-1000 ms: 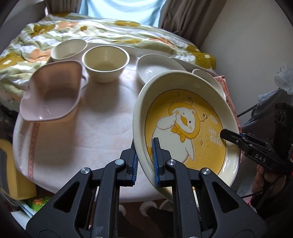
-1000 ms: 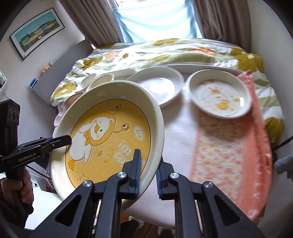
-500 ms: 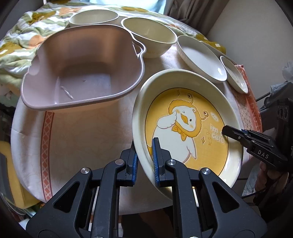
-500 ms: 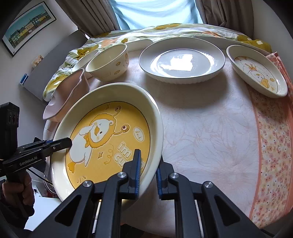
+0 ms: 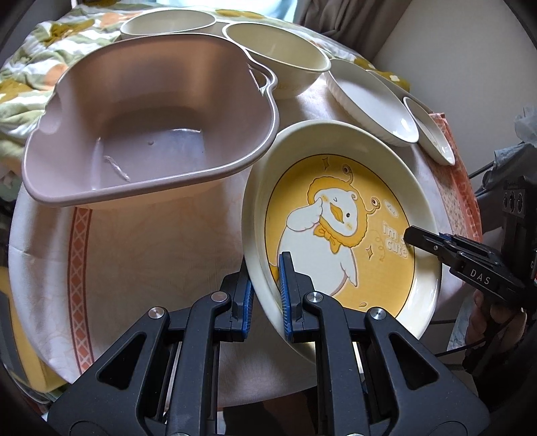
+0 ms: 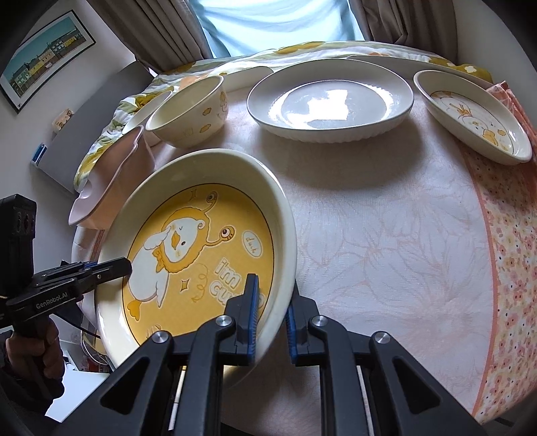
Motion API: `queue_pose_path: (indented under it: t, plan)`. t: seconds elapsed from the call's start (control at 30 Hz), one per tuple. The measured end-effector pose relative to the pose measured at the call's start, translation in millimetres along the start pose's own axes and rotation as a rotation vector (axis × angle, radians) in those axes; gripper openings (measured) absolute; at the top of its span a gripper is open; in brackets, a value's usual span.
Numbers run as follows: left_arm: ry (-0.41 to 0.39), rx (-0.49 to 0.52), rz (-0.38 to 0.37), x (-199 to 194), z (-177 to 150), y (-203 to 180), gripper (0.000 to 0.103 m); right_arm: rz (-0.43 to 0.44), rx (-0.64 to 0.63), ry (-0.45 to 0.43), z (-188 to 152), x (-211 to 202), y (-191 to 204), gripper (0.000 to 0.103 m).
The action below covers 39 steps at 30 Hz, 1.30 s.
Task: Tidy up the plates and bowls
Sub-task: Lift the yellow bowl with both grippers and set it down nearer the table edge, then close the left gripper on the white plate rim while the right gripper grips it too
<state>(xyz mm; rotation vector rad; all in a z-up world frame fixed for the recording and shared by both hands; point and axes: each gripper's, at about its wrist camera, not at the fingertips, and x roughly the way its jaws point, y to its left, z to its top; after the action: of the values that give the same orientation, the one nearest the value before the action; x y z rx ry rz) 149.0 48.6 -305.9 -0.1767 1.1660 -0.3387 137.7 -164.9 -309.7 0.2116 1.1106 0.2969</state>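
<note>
- A cream ceramic plate with a yellow centre and a cartoon duck in a lion's mane point(image 5: 339, 231) is gripped at two opposite edges, over the near part of the round table covered with a pale floral cloth point(image 6: 386, 241)
- Its near rim is pinched by the left gripper point(image 5: 265, 295), one blue-padded finger point(image 5: 285, 288) being set inside the plate and the other outside under the rim
- Its opposite rim is pinched the same way by the right gripper point(image 6: 272, 308), which is also seen in the left wrist view at the plate's right edge point(image 5: 416, 238)
- The plate is seen tilted in both views; whether its underside rests on the cloth cannot be told
- A dusty-pink plastic basin with small side handles point(image 5: 151, 127) is seen just beside the plate's far left edge
- Two cream ceramic bowls point(image 5: 278, 57) point(image 5: 167, 23) are placed behind the basin
- A white oval dish with a fluted outside point(image 6: 330, 100) is set at the far side of the table, well apart from the held plate
- A smaller cream dish with a duck print point(image 6: 470, 117) is placed to its right, by a strip of orange floral cloth point(image 6: 503, 251)
- A hand point(image 6: 33, 348) is seen on the left gripper's handle
</note>
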Motion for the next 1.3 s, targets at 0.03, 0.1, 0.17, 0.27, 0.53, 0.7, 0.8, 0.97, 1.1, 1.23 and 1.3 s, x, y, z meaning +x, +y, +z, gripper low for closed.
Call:
queue_pose_path:
  t: [0.03,0.1,0.17,0.27,0.53,0.7,0.8,0.97,1.1,1.23,1.3]
  plan:
    - [-0.002,0.001,0.003,0.1,-0.3,-0.4,0.011,0.003,0.007,0.005,0.5,0.5,-0.7,0.013]
    - [-0.007,-0.002,0.011,-0.3,-1.3,-0.8,0.011,0.007,0.013,0.013,0.5,0.8,-1.9,0.013]
    - [-0.01,-0.005,0.022,-0.5,-1.9,-1.9,0.012,0.002,0.01,0.014,0.4,0.9,-1.1,0.013]
    - [-0.01,0.02,0.065,-1.4,-2.0,-7.1,0.016,-0.005,0.019,0.009,-0.6,0.4,-0.8,0.013]
    - [-0.023,0.041,0.147,-7.3,-6.3,-14.8,0.097,-0.019,0.04,-0.016,-5.9,-5.8,-5.6,0.047]
    - [0.001,0.028,0.14,-14.4,-13.0,-19.1,0.097,-0.036,0.053,-0.027,-10.0,-13.3,-14.1,0.103]
    - [-0.031,0.033,0.126,-39.6,-12.4,-27.9,0.097,-0.035,0.059,-0.037,-6.8,-31.9,-17.4,0.103]
    - [-0.175,0.071,0.113,-98.8,16.4,-55.7,0.097,-0.027,0.034,-0.123,17.5,-91.1,-20.2,0.103]
    - [-0.275,0.075,0.105,-130.4,52.4,-79.4,0.097,-0.065,-0.048,-0.18,56.8,-139.4,-22.4,0.103]
    - [-0.311,0.025,0.086,-135.3,83.2,-97.0,0.097,-0.081,-0.145,-0.18,103.8,-166.5,-34.4,0.103]
    - [-0.303,-0.001,0.096,-129.1,95.1,-106.1,0.097,-0.104,-0.186,-0.181,125.8,-172.4,-43.2,0.103]
